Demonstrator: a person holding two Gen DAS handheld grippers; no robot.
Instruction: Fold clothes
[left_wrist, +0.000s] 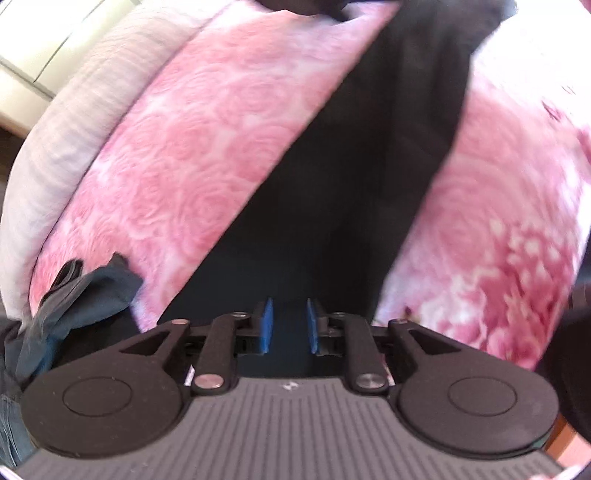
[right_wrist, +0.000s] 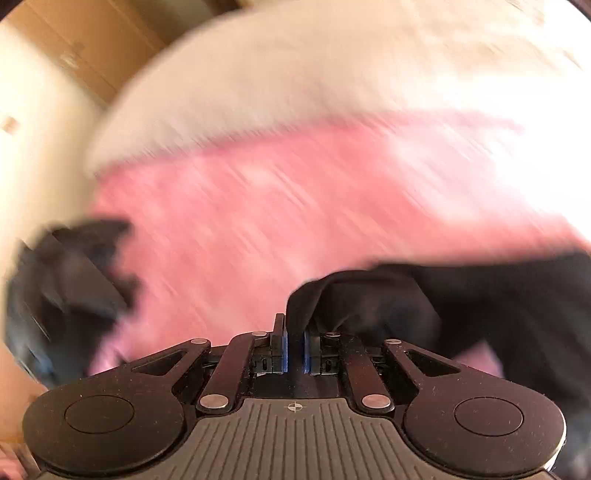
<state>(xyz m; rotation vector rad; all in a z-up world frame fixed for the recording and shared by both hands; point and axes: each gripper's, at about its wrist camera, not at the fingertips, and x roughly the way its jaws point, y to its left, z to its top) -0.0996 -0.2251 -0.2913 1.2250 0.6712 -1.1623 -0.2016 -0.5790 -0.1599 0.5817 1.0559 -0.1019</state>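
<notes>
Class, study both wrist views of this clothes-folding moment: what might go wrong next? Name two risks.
1. The right gripper pinches only a small edge of the black garment; the view is motion-blurred, so a fast pull may slip it free.
2. The left gripper stands open above the dark cloth, gripping nothing, so the fold may go uneven.
</notes>
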